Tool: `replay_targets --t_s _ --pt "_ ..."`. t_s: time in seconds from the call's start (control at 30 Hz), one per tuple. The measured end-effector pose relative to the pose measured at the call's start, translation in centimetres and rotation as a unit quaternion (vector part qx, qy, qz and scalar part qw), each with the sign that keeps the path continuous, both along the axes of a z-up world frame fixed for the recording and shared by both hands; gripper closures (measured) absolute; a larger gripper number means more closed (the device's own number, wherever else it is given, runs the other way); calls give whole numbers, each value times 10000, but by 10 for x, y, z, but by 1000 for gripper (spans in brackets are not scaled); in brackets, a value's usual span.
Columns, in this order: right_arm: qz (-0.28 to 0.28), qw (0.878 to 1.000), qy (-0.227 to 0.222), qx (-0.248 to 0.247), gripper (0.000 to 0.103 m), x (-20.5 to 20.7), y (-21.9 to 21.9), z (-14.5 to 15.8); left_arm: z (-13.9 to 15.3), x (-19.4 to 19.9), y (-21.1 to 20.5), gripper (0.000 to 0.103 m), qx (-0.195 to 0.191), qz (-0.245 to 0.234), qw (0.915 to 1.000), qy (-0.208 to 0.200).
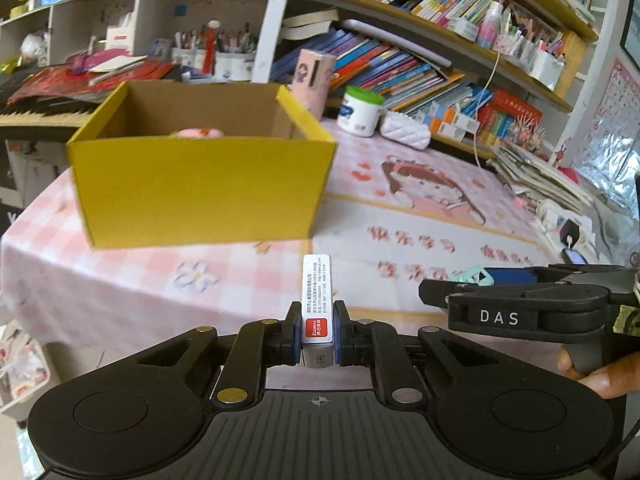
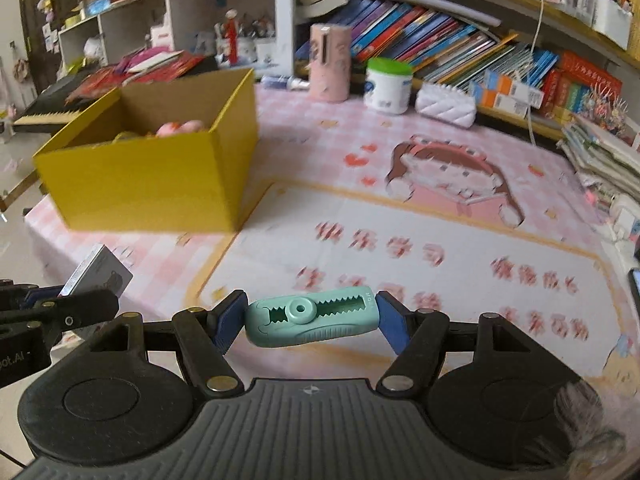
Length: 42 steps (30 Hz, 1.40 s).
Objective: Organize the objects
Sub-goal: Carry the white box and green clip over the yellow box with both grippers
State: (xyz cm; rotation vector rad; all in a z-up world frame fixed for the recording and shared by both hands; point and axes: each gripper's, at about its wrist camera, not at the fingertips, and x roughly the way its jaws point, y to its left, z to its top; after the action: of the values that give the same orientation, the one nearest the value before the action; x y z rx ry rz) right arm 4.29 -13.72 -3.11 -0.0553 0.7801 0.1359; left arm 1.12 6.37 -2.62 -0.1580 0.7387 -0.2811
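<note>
Right now my left gripper [image 1: 317, 334] is pinched narrow on a small white box [image 1: 317, 308], upright above the pink tablecloth [image 1: 120, 292]. My right gripper [image 2: 312, 318] spreads wider, clamping a mint-green eraser [image 2: 310, 317] lengthwise. Ahead sits the yellow box [image 1: 200, 188].

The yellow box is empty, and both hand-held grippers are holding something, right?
Not quite. The yellow box is not empty: the right wrist view shows a pink thing inside it. The rest holds: the left hand-held gripper grips a small box and the right hand-held gripper a green tool.
</note>
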Motion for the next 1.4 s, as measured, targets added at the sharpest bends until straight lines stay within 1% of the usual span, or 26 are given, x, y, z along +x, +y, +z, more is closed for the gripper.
replay_targets --t_s 0.23,0.33,0.57,0.8,1.03,1.4 --pt "175 9995 230 101 35 -29 40 -13 -2 -27 32 90 89 132 9999 63" --pt "302 9991 275 105 35 -38 55 -14 1 -36 41 90 109 173 9998 -2" --pt "713 9974 38 8 35 -54 84 -2 11 -50 58 90 112 315 9992 -238" --pt "718 9974 -59 21 35 -58 92 7 16 -59 69 90 63 450 9984 -347" --pt "747 9972 -100 0 35 -61 96 9 19 -62 73 90 35 448 9981 -413" --pt "718 9974 -52 -11 35 -57 96 11 17 -54 73 90 0 444 9983 -369"
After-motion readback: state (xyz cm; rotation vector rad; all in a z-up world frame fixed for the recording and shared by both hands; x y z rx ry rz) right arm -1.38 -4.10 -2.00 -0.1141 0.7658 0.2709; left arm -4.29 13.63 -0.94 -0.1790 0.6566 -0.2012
